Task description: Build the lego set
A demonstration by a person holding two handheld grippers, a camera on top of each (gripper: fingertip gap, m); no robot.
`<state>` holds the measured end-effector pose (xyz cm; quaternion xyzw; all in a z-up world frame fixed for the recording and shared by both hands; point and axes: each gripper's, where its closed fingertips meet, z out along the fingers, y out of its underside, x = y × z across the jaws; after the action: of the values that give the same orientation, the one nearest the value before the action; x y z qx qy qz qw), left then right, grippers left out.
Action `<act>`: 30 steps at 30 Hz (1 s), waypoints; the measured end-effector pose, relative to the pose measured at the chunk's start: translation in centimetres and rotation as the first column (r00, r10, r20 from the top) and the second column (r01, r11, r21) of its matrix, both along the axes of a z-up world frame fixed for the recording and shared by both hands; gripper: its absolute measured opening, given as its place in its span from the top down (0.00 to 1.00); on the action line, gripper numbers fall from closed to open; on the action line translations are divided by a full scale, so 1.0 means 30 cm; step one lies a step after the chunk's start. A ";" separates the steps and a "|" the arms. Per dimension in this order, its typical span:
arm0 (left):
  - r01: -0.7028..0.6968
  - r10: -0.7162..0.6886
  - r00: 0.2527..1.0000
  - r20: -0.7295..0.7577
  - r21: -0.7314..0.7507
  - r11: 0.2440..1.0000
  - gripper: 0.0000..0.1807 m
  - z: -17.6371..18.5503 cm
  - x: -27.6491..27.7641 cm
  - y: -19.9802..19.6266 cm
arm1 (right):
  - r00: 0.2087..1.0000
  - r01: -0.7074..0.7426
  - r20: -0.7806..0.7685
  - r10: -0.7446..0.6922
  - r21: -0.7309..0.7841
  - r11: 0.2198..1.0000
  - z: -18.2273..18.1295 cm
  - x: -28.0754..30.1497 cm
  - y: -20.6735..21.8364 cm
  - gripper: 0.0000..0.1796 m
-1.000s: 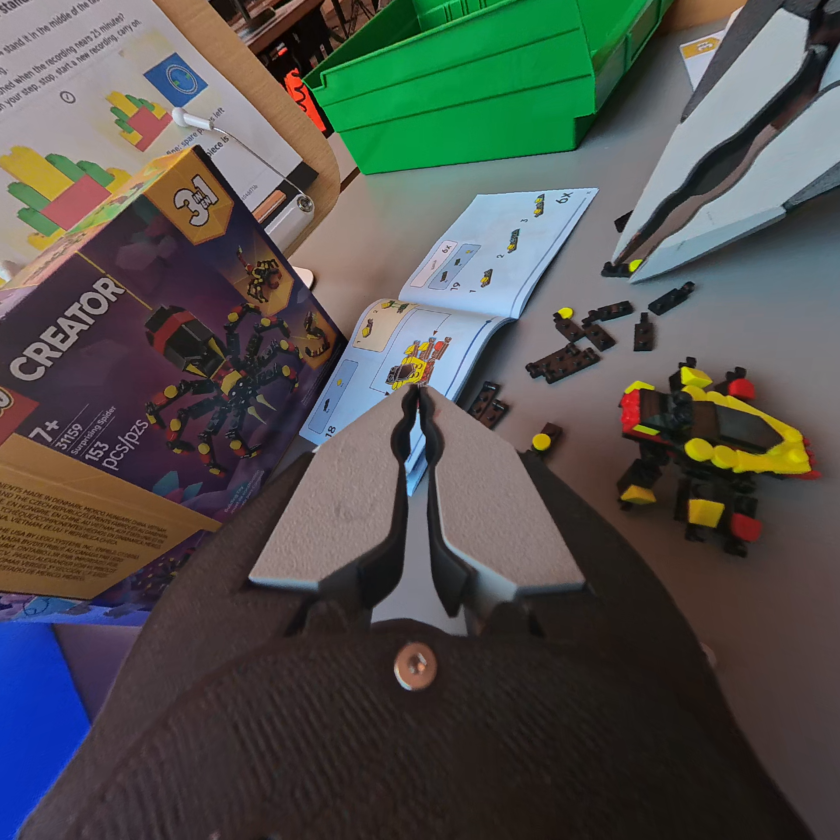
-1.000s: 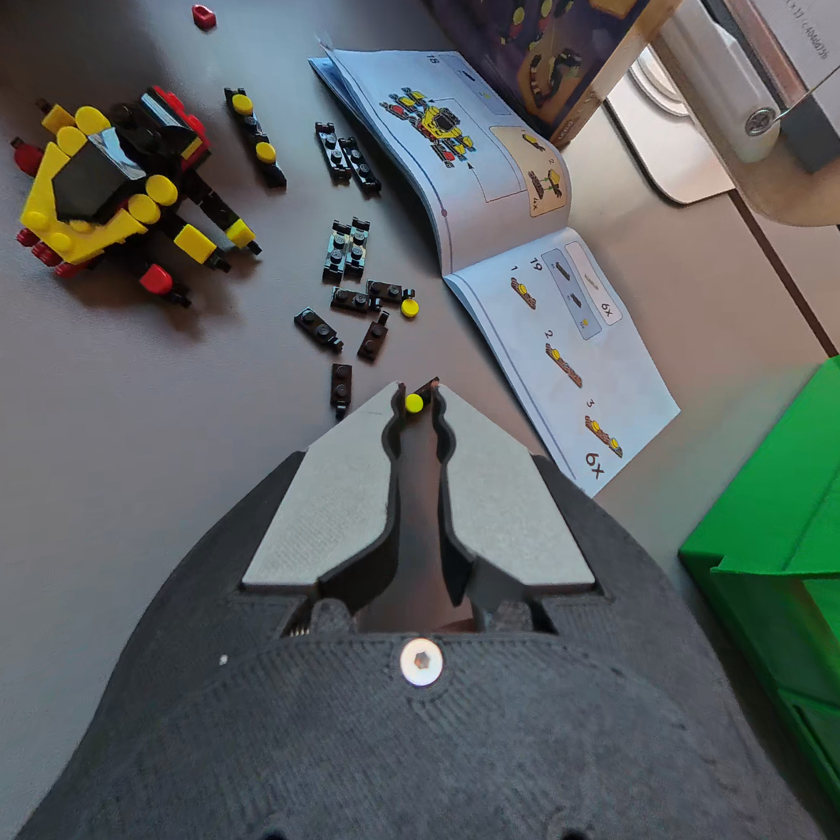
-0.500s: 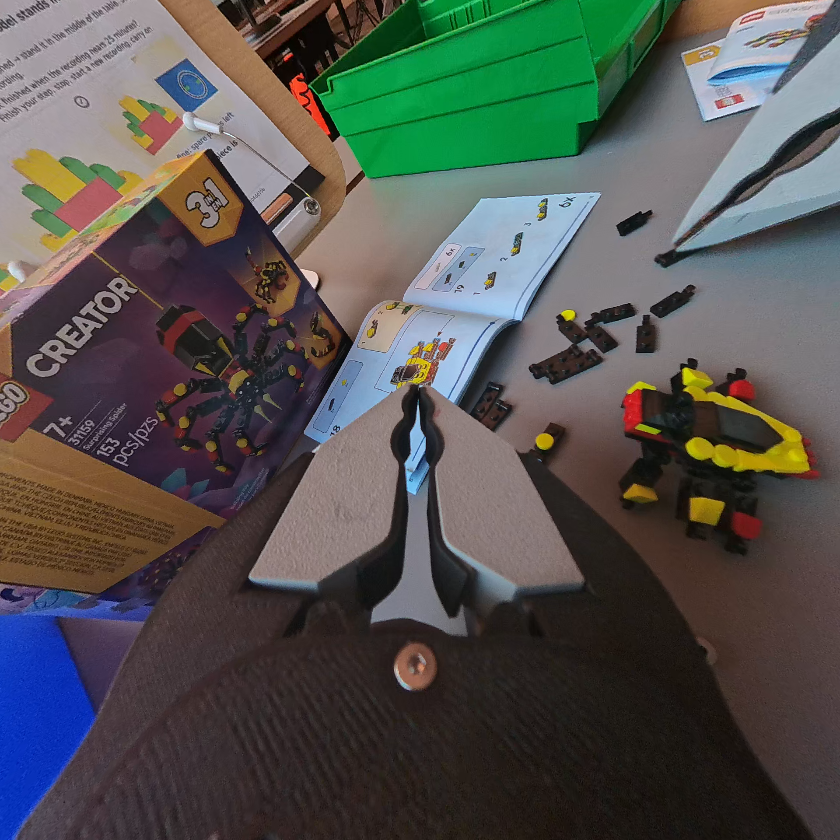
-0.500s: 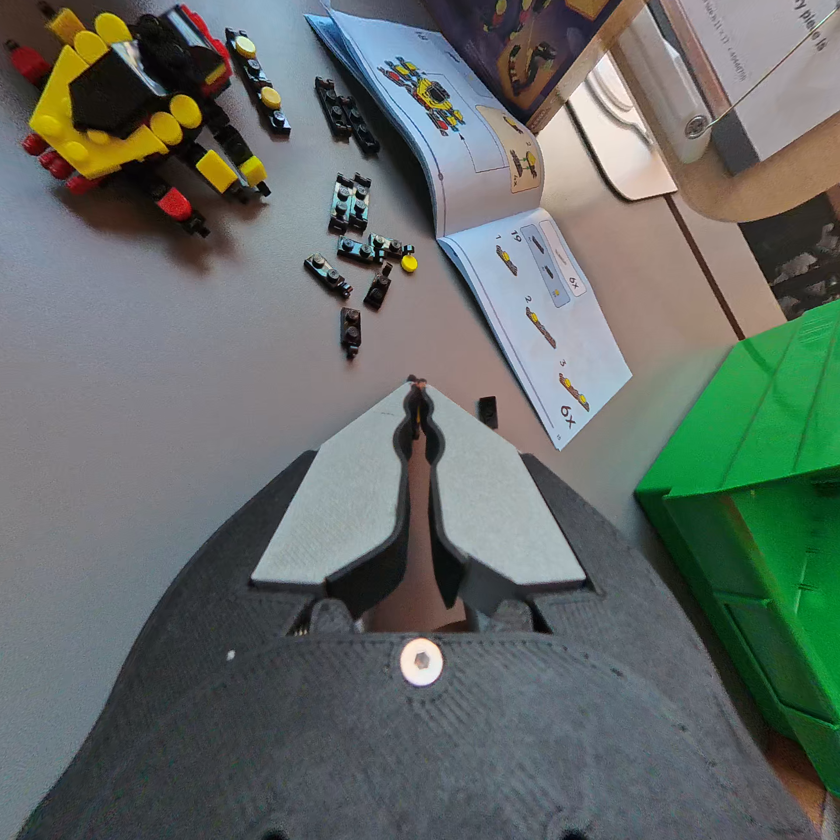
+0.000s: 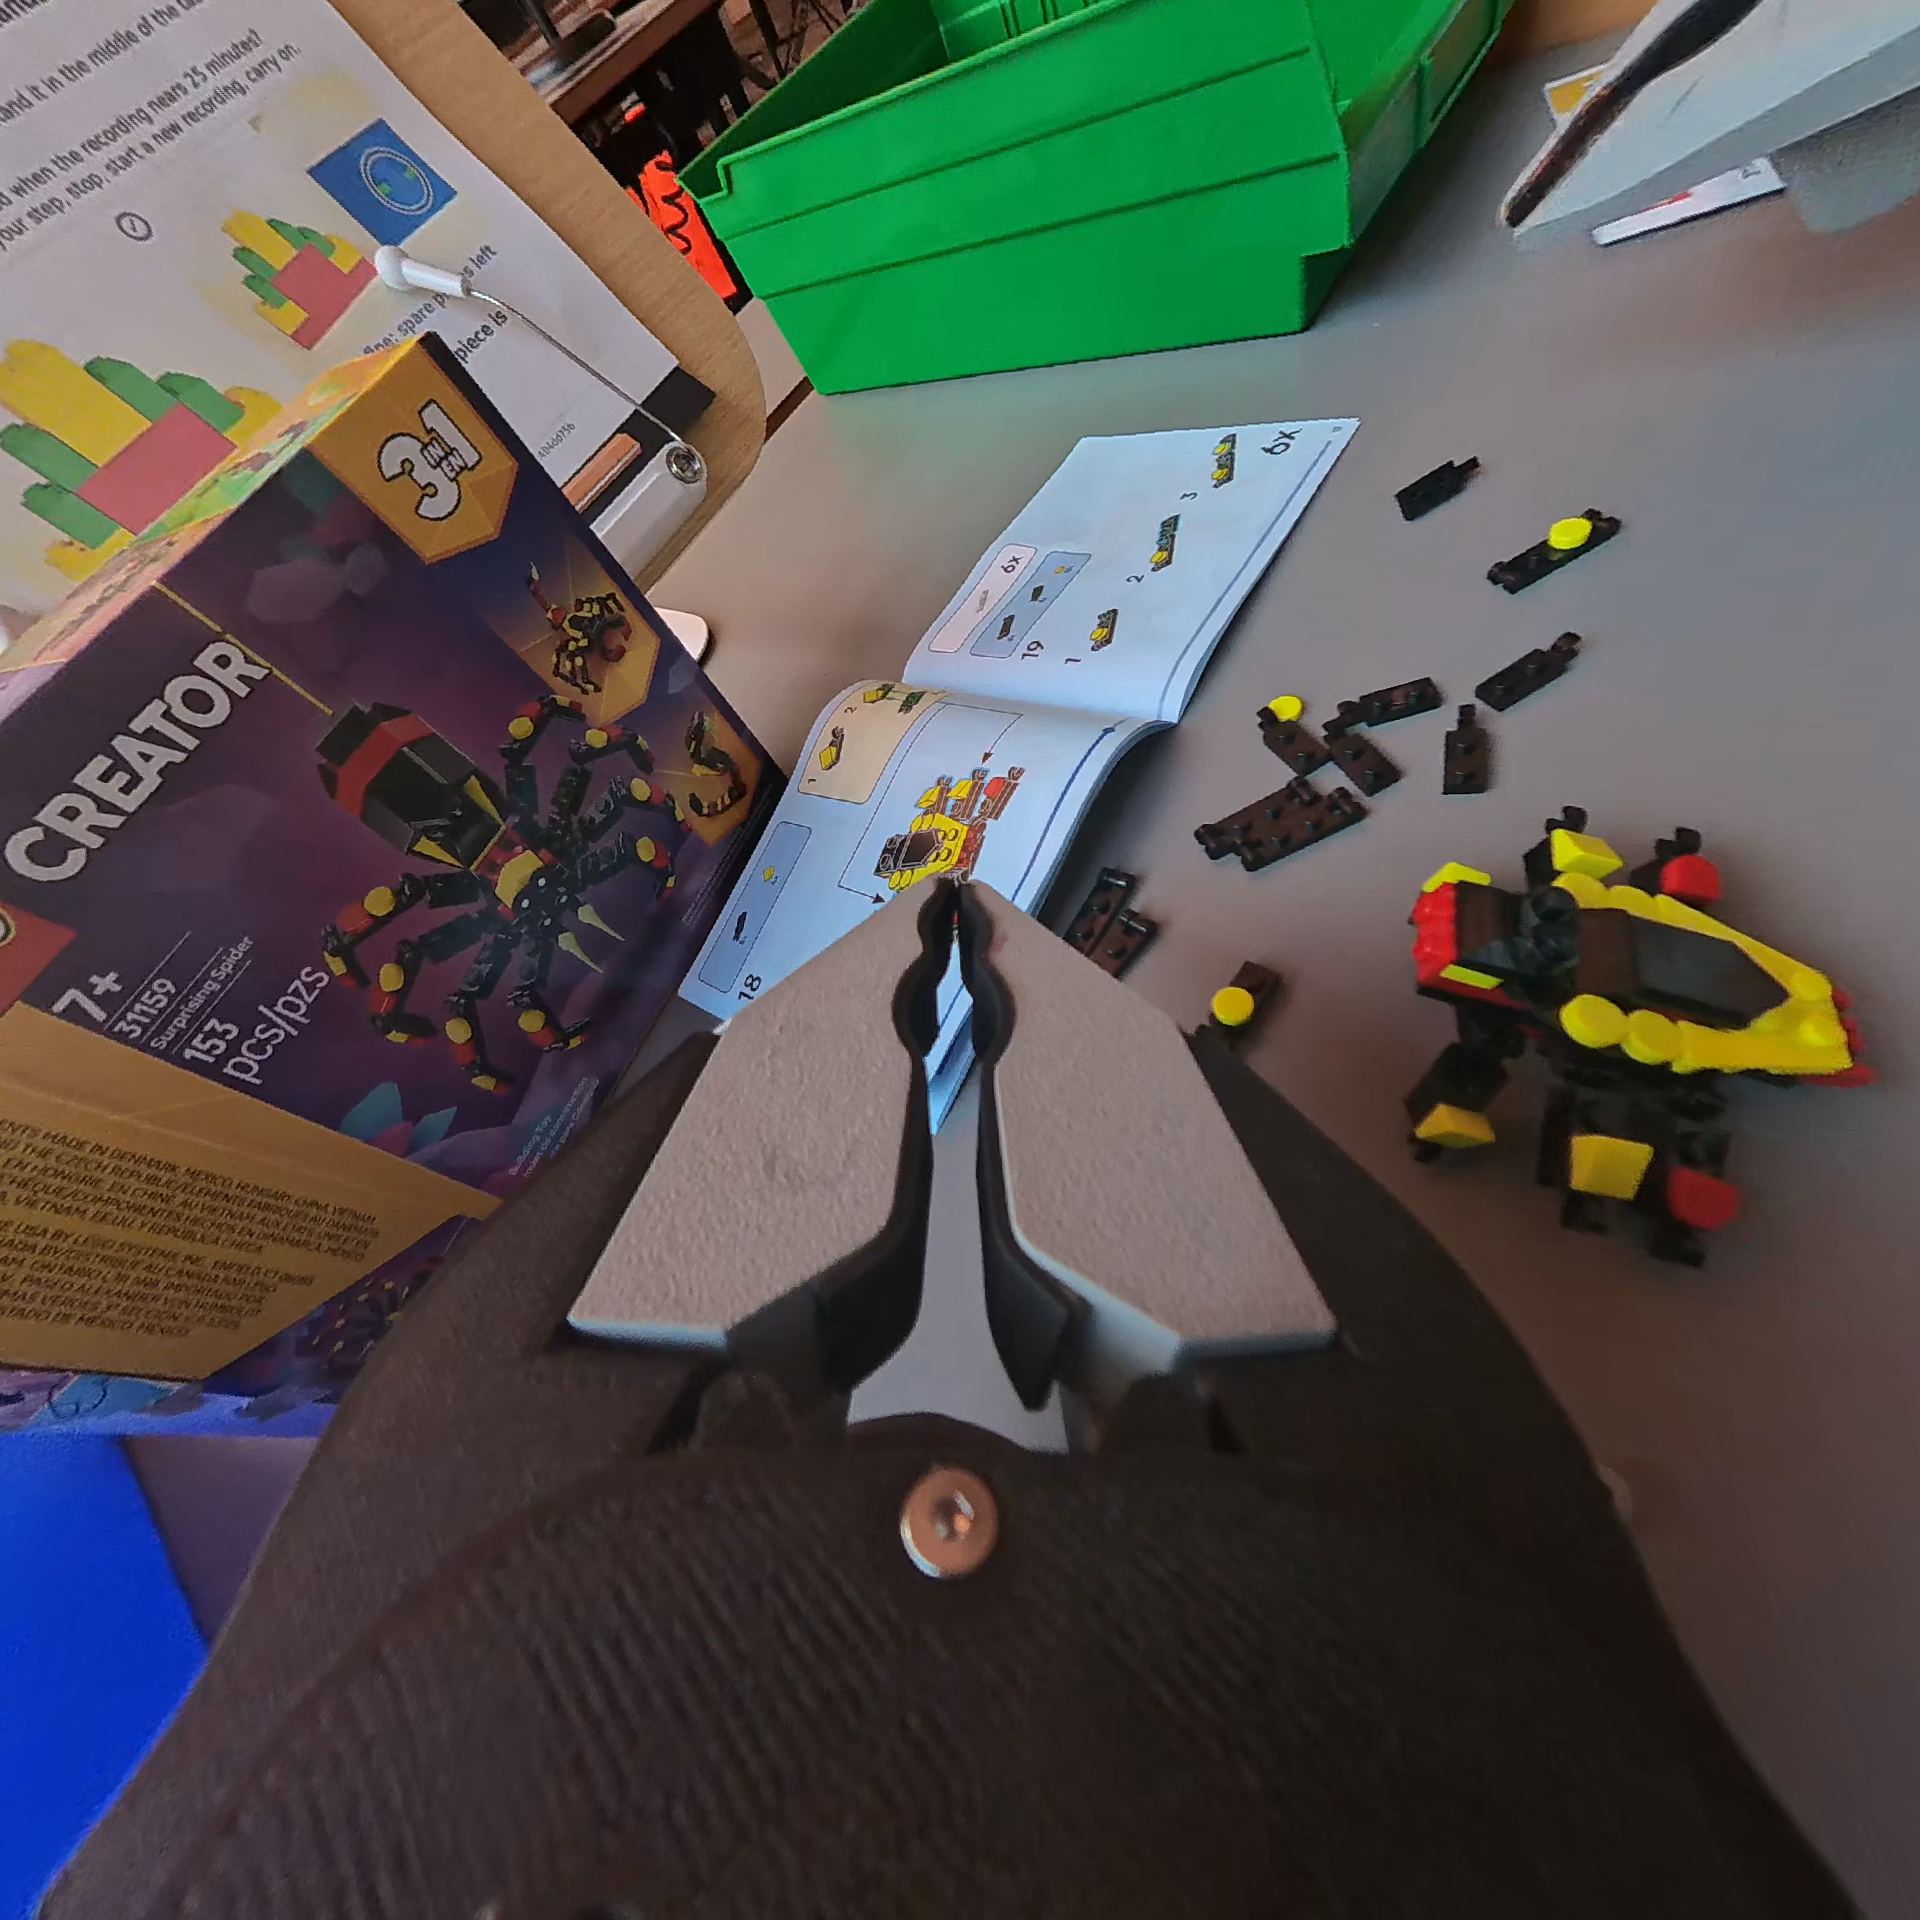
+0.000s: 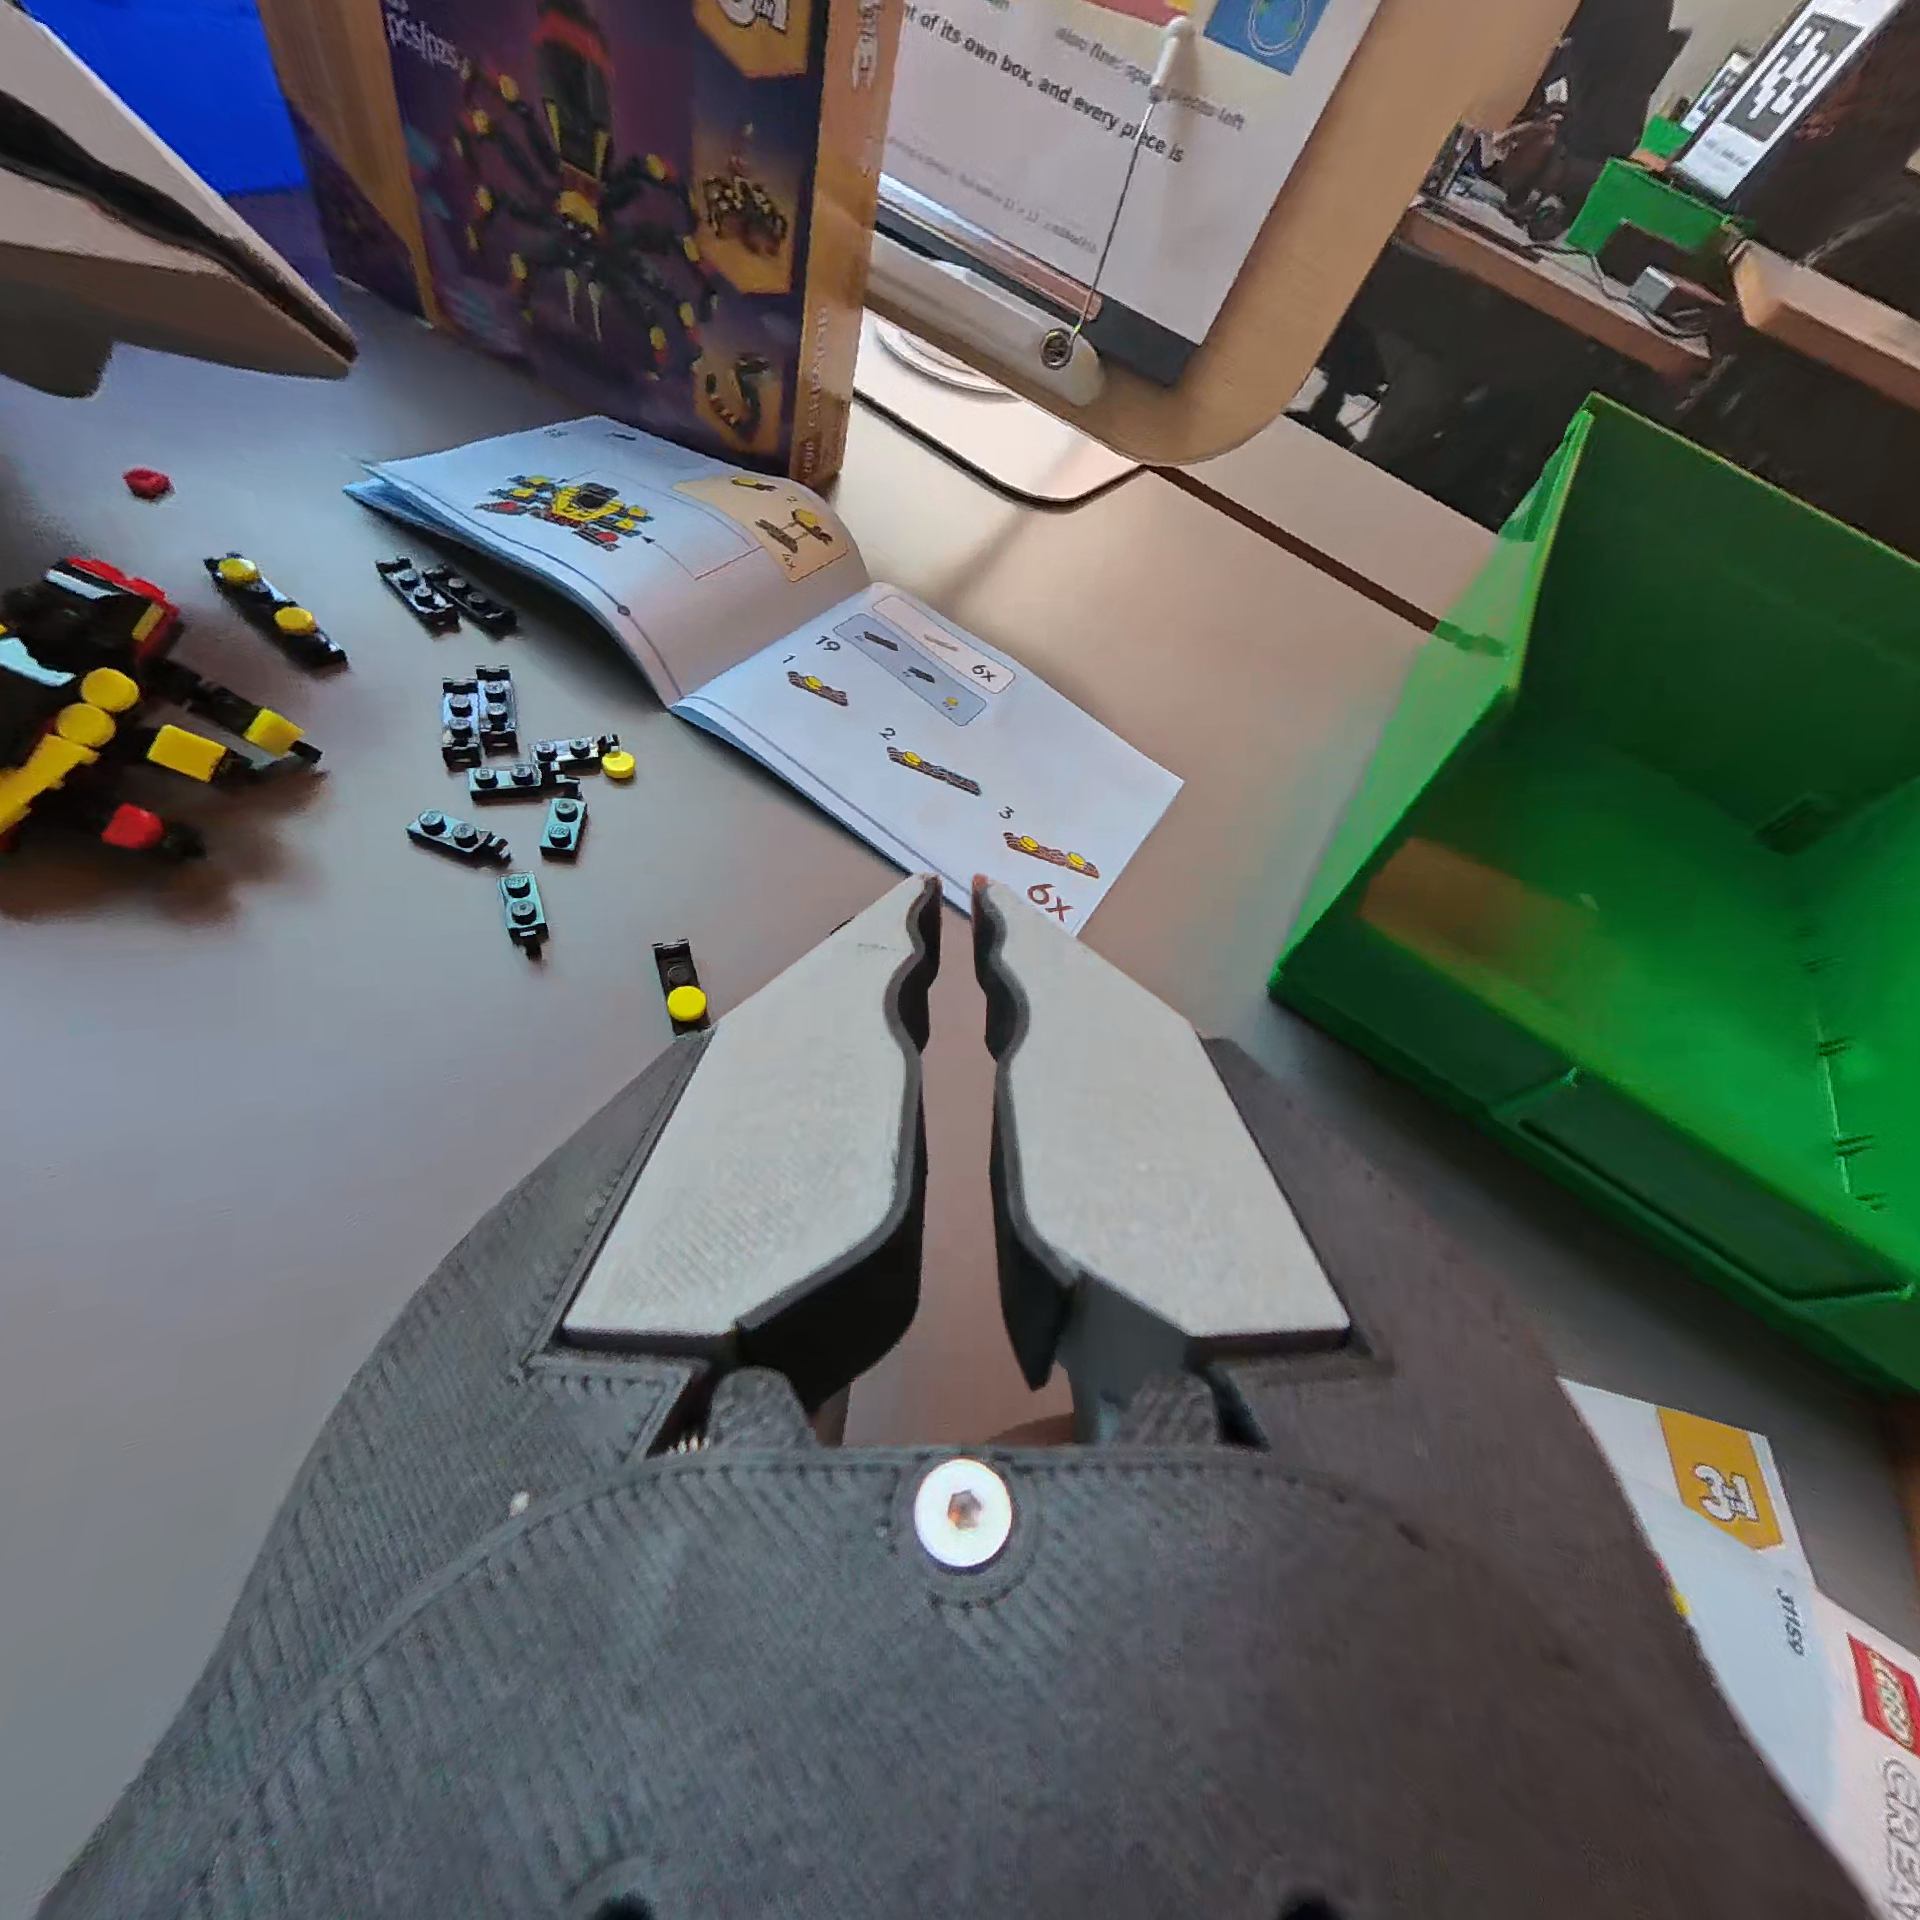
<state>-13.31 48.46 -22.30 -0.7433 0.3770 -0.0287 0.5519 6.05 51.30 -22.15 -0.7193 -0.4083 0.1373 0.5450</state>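
Right tongs (image 6: 951,883) empty; green bin (image 6: 1621,935) beside

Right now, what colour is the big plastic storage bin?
Bright green; clearest in the left wrist view.

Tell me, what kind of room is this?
Probably a shared workroom or lab: a grey table with a green parts bin, an instruction sheet on a stand, and more desks with equipment behind.

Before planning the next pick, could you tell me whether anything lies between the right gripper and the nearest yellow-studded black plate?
Nothing visible does: the yellow-studded black plate lies on bare table just left of the right gripper, apart from the other loose plates.
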 end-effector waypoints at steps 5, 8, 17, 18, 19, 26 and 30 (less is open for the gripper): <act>0.002 -0.002 1.000 -0.003 0.006 1.000 1.00 0.003 0.003 -0.004 | 1.000 0.002 0.025 -0.003 0.013 1.000 -0.006 -0.004 -0.001 0.97; 0.005 -0.005 1.000 -0.007 0.007 1.000 1.00 0.003 0.005 -0.005 | 0.998 0.000 0.060 -0.001 0.015 1.000 -0.019 -0.010 -0.002 0.96; 0.006 -0.006 1.000 -0.009 0.001 1.000 1.00 -0.003 0.005 -0.004 | 0.959 -0.224 0.183 0.217 0.021 0.974 -0.068 -0.107 -0.103 0.91; 0.006 -0.006 1.000 -0.009 0.001 1.000 1.00 -0.002 0.005 -0.004 | 0.953 -0.242 0.190 0.234 0.016 0.970 -0.073 -0.112 -0.112 0.90; 0.007 -0.007 1.000 -0.009 0.000 1.000 1.00 -0.002 0.005 -0.004 | 0.949 -0.253 0.197 0.246 0.010 0.968 -0.077 -0.115 -0.117 0.90; 0.009 -0.009 1.000 -0.011 0.001 1.000 1.00 -0.002 0.007 -0.005 | 0.927 -0.285 0.217 0.307 -0.128 0.950 -0.130 -0.111 -0.138 0.88; 0.012 -0.012 1.000 -0.013 0.000 1.000 1.00 -0.004 0.009 -0.005 | 0.923 -0.280 0.220 0.315 -0.175 0.944 -0.148 -0.108 -0.138 0.88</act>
<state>-13.04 48.31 -22.42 -0.7413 0.3849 -0.0273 0.5492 2.81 47.17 -26.58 -0.6967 -0.5663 0.1569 0.4114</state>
